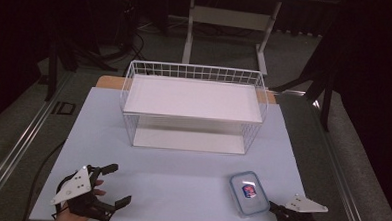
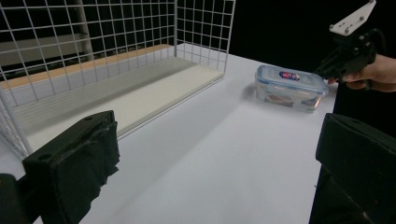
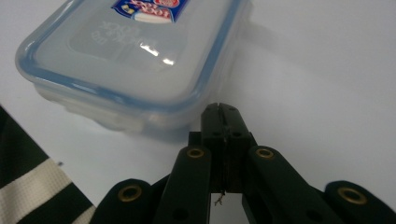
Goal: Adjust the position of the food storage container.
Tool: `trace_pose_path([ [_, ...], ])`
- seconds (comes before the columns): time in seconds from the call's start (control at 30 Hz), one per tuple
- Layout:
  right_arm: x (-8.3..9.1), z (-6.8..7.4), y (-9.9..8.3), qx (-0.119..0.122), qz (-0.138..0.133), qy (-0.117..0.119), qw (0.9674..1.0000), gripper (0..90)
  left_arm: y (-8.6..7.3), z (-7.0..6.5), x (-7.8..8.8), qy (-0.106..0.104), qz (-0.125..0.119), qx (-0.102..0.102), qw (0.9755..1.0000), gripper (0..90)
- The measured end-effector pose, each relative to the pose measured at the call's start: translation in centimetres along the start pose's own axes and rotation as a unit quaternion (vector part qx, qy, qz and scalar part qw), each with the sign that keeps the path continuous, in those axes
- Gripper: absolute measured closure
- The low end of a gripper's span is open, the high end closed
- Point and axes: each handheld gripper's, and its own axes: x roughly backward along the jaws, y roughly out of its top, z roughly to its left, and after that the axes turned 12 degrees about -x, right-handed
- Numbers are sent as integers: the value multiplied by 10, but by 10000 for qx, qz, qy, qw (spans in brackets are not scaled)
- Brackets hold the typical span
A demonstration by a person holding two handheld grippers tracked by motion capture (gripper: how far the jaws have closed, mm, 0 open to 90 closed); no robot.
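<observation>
Container (image 1: 249, 193) rests at five o'clock on the table (image 1: 181, 180), right gripper (image 1: 281, 212) at its near corner, jaws pressed together, holding nothing.
Nudged like that, it may skid toward the edge. The right gripper view reveals the label; the left gripper view shows contents, wire rack (image 2: 112, 51). Left gripper (image 1: 111, 186), seven o'clock, gapes wide, empty.

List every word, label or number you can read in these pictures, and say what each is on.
Sticker on the box lid: red and blue brand label, lettering too blurred and cropped to read.
Embossed words on the lid: raised text, upside down, not legible.
"ID"-like marking on the floor by the table: uncertain.
</observation>
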Motion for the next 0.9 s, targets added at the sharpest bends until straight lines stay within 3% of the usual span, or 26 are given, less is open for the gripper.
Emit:
trace_pose_path([
  [0.13, -8, 10, 3, 203, 138, 128, 9996, 900, 0, 0, 0, -4, -2, -3, 10000, 4],
  [0.17, -15, 17, 6, 320, 229, 325, 9987, 900, 0, 0, -1, -10, 8, -6, 10000, 4],
  [0.33, -29, 29, 17, 581, 365, 576, 9960, 900, 0, 0, -2, -24, 20, -15, 10000, 4],
  [0.6, -52, 52, 36, 1029, 325, 883, 9902, 900, 0, 0, -1, -6, 18, -22, 10000, 4],
  [0.9, -80, 70, 55, 1193, 335, 1094, 9863, 900, 0, 0, -1, -13, 30, -64, 10000, 4],
])
